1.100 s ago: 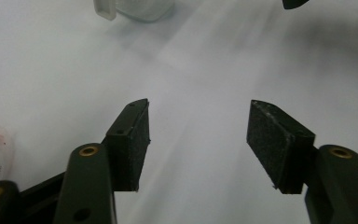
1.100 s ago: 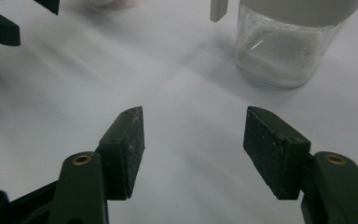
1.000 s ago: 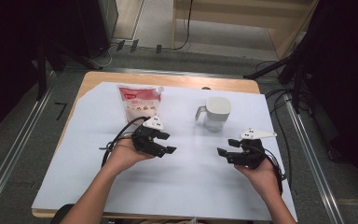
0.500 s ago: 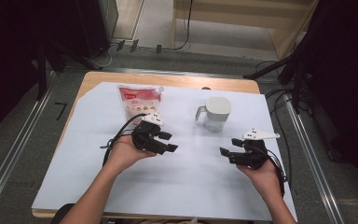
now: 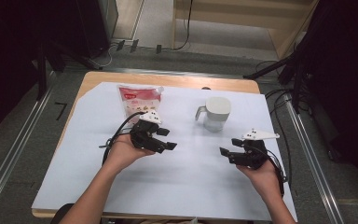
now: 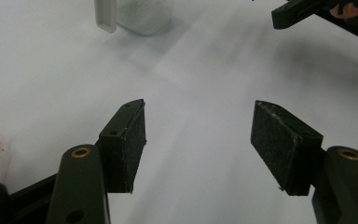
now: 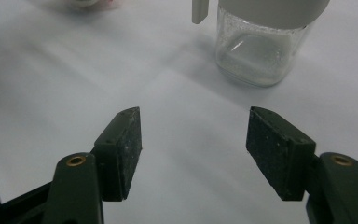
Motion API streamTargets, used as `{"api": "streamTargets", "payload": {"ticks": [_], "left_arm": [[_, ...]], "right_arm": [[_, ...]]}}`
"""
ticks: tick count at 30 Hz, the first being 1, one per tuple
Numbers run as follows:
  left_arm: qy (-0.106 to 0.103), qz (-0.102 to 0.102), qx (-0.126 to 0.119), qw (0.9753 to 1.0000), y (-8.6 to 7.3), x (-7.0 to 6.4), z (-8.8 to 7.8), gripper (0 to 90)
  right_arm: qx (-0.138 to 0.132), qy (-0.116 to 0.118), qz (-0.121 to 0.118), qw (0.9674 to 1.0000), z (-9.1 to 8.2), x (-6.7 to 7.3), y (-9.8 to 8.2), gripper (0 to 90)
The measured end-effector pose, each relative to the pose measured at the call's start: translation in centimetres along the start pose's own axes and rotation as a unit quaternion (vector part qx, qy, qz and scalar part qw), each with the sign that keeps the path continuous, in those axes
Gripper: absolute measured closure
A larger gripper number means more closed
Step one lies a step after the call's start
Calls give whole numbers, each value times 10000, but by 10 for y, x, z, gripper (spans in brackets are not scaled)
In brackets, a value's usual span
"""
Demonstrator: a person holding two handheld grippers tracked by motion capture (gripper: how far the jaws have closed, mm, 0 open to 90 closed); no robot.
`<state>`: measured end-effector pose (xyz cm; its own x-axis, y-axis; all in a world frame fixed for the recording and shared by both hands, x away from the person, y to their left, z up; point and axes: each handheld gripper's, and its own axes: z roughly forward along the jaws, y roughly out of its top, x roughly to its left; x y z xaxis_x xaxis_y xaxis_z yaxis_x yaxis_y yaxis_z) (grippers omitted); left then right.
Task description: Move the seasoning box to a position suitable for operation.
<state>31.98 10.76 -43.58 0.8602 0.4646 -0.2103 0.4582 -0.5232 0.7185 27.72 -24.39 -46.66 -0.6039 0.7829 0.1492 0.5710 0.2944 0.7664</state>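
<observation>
Midway up the white sheet, right of centre in the high view, a lidded glass jug (image 5: 216, 113) stands upright; a red-and-white pouch (image 5: 137, 97) lies flat to its left. Nearest the jug, the right gripper (image 5: 229, 153) hovers apart from it, jaws wide and empty. The left gripper (image 5: 167, 139), just below the pouch, has jaws that have just been opening, nothing between them. A clean pickup likely calls for squaring the pads (image 7: 123, 144) on the jug's body.
</observation>
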Motion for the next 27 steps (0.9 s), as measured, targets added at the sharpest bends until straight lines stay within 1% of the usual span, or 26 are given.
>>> {"api": "streamTargets", "payload": {"ticks": [2, 3, 8, 10, 11, 13, 15, 17, 20, 22, 23, 24, 25, 27], "left_arm": [[-64, 17, -50, 10000, 1, 0, -1, 363], [-92, 91, -50, 9999, 2, 0, -2, 363], [-65, 139, -12, 9999, 2, -1, -2, 358], [-130, 161, -2, 9998, 2, -1, -3, 357], [-126, 175, 29, 9998, 2, -1, -3, 357], [-139, 205, 68, 9997, 2, -1, -4, 357], [-168, 209, 79, 9996, 2, -1, -3, 357], [-173, 222, 64, 9996, 3, -2, -4, 357], [-155, 252, 43, 9996, 3, -3, -5, 357], [-152, 284, 89, 9994, 4, -3, -6, 357], [-204, 291, 48, 9994, 3, -4, -6, 361], [-204, 291, 48, 9994, 3, -4, -6, 367], [-192, 387, 56, 9991, 3, -4, -6, 369], [-171, 403, 91, 9990, 3, -4, -7, 368]], "right_arm": [[21, -8, 8, 10000, -1, 0, 1, 367], [-6, -95, 1, 10000, -4, -1, 3, 366], [-44, -162, 97, 9998, -5, -3, 7, 353], [-55, -219, 143, 9996, -3, -5, 10, 341], [-84, -219, 220, 9995, -1, -6, 13, 327], [-88, -230, 288, 9993, 1, -6, 16, 317], [-77, -251, 269, 9993, 1, -6, 18, 315], [-53, -297, 349, 9989, 6, -5, 24, 291], [-33, -314, 354, 9989, 9, -5, 27, 277], [-11, -349, 407, 9986, 14, -4, 33, 275], [-34, -356, 436, 9984, 15, -3, 34, 261], [-50, -406, 464, 9981, 17, -3, 36, 246], [-63, -433, 504, 9978, 18, -3, 38, 241], [-61, -448, 519, 9976, 19, -3, 39, 232]]}}
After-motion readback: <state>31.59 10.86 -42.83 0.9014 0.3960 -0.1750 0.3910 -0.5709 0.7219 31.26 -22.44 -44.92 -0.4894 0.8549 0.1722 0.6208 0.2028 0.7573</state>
